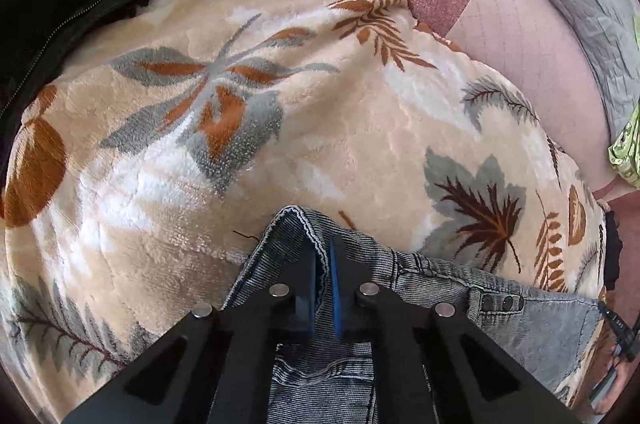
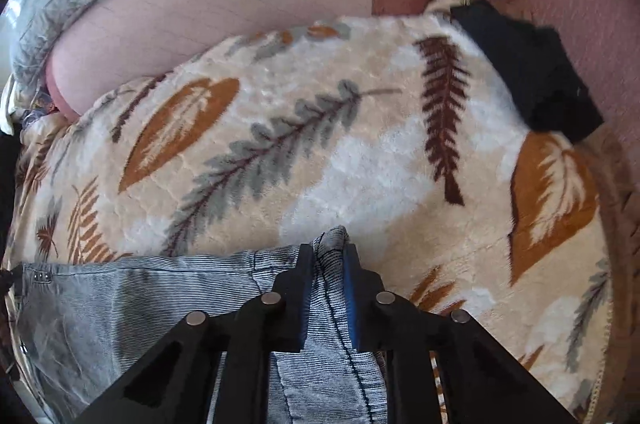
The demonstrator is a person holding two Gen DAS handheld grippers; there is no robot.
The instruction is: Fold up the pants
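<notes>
Left claw (image 1: 323, 256) and right claw (image 2: 329, 256) each clenched on a waistband corner of the jeans (image 1: 440, 288); waistband spans between them, legs trailing toward the person, over leaf-print blanket (image 1: 360, 128).

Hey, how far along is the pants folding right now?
Early. Done: both tongs are clamped on the grey denim pants, left tongs and right tongs each pinching a bunched edge at the waistband end. In hand: that top end, gripped over the leaf-print blanket. Left: no fold shows yet; every fold remains.
</notes>
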